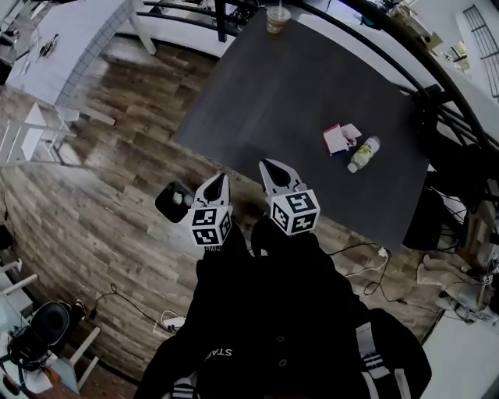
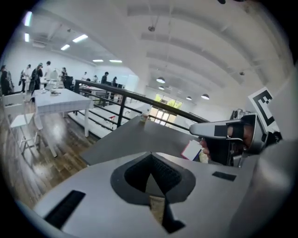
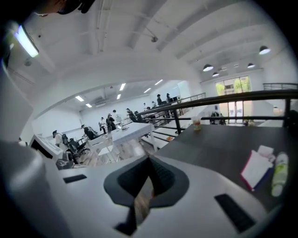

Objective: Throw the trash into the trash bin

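On the dark table (image 1: 296, 86) lie a pink and white carton (image 1: 337, 139) and a small plastic bottle (image 1: 363, 153), side by side near the right edge. A black trash bin (image 1: 175, 201) with pale scraps inside stands on the floor to the left of the table's near corner. My left gripper (image 1: 221, 178) and right gripper (image 1: 267, 164) are side by side over the table's near edge, both shut and empty. The right gripper view shows the carton (image 3: 255, 169) and bottle (image 3: 279, 174) ahead on the right. The left gripper view catches the carton (image 2: 192, 149) behind the right gripper (image 2: 193, 129).
A drink cup (image 1: 277, 19) stands at the table's far edge by a black railing (image 1: 187, 14). Cables and a power strip (image 1: 171, 319) lie on the wood floor. White tables and chairs (image 2: 56, 100) with several people stand farther off.
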The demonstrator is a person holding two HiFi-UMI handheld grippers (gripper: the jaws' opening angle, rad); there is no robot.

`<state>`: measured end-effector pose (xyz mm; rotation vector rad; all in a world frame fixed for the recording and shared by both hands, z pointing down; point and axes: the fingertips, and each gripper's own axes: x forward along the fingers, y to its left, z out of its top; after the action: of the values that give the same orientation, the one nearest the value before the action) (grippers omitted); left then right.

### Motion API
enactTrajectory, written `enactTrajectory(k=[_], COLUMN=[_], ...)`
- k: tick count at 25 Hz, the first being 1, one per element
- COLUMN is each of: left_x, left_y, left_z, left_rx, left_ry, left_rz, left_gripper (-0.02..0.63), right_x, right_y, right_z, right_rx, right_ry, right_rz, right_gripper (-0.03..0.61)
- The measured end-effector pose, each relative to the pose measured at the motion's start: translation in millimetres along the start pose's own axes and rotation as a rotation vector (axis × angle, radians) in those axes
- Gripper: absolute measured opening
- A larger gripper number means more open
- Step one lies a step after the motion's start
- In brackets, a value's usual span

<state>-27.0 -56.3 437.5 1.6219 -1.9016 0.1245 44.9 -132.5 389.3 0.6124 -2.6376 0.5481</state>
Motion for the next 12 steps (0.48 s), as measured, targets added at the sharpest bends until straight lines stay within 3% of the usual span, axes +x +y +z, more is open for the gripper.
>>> enactTrajectory(k=[6,12], left_x=[32.2,53.9], left_y=[-96.2,-181.6], left_z=[18.8,31.7], left_rx=[0.110,0.213], left_ry=[0.000,0.004], left_rz=[-0.135,-0.256], left_gripper=[0.002,0.002], right_x=[-79.6,-148.3], right_y=[-84.8,-142.5], right_z=[18.6,32.4], right_rx=[0.041,0.063], right_ry=[-0.093,-0.168], right_rz=[-0.192,-0.331], right_gripper=[0.015,0.015])
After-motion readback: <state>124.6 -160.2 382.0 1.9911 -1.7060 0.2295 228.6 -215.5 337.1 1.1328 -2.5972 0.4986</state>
